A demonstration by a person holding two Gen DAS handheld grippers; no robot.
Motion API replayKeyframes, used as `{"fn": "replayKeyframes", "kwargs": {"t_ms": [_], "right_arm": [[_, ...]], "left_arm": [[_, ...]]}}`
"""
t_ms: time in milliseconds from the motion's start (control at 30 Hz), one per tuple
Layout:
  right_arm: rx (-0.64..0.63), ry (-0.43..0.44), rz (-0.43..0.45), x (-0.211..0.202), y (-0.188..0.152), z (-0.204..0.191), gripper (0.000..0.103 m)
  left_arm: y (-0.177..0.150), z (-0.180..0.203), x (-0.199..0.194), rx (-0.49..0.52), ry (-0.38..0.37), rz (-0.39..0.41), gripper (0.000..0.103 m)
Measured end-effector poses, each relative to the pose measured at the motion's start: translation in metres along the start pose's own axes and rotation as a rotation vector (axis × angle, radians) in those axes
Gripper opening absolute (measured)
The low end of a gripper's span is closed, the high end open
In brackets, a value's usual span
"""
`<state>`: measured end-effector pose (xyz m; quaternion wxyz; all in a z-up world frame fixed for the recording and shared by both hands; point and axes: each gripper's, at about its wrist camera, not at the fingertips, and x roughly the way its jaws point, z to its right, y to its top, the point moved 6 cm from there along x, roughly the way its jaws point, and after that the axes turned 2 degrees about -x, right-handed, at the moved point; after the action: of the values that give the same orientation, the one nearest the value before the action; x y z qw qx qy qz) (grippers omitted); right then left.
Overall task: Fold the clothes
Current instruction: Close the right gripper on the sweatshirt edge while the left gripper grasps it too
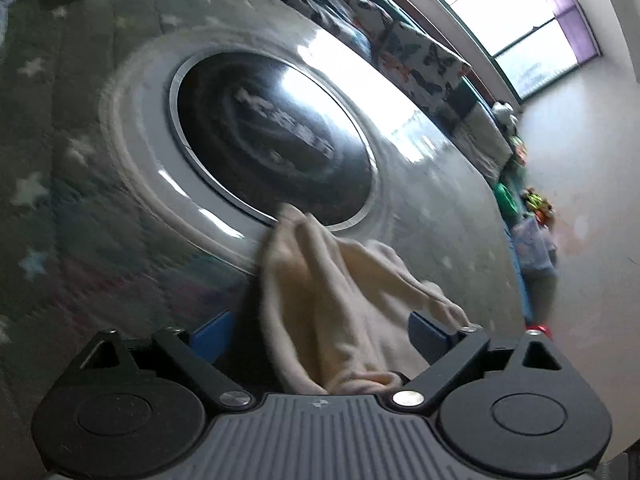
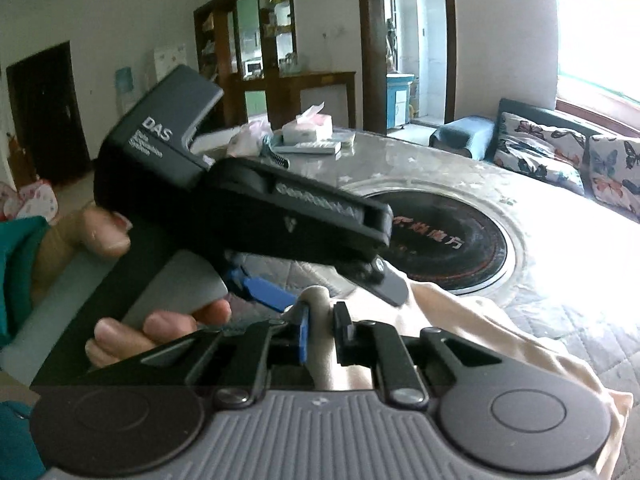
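Over a quilted, star-patterned worktop, a cream garment hangs bunched between two hand-held grippers, soft and fleecy in look, gathered into long loose folds. Seen from the left wrist, the cloth drapes through the middle of the left hand-held gripper, whose blue-padded fingers stand spread wide on either side, one edge of fabric lying over the right finger; whether the pads grip any of it cannot be told. From the right wrist, the right hand-held gripper is pressed nearly together, pinching a narrow fold of the same cream cloth, which spills away to the near right over the worktop. Just beyond it sits the left device's black body, marked "DAS", held in a hand with a teal sleeve. Set into the worktop is a glossy black round plate with a pale metal ring and red characters. At the far end lie a tissue box and papers; butterfly-print cushions line a dark sofa beneath a bright window.
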<state>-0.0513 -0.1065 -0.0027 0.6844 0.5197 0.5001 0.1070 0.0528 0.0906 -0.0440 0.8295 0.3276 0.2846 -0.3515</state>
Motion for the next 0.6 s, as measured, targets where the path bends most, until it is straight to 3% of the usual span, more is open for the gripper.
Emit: {"fn": "replayKeyframes", "kwargs": {"t_ms": [133, 233, 300, 367, 600], "right_arm": [[0.012, 0.010, 0.010, -0.007, -0.003, 0.002, 0.010], [0.022, 0.017, 0.018, -0.011, -0.005, 0.004, 0.010], [0.026, 0.021, 0.020, -0.013, -0.006, 0.005, 0.010], [0.023, 0.024, 0.018, -0.011, -0.007, 0.006, 0.010], [0.068, 0.020, 0.012, -0.019, -0.014, 0.015, 0.017]], "left_arm": [[-0.001, 0.006, 0.005, -0.021, -0.011, -0.011, 0.074], [0.000, 0.005, 0.008, -0.042, -0.013, -0.020, 0.055], [0.000, 0.003, 0.010, -0.048, -0.009, -0.025, 0.037], [0.000, 0.001, 0.012, -0.049, -0.008, -0.029, 0.028], [-0.003, -0.005, 0.010, -0.041, -0.015, -0.031, 0.020]]}}
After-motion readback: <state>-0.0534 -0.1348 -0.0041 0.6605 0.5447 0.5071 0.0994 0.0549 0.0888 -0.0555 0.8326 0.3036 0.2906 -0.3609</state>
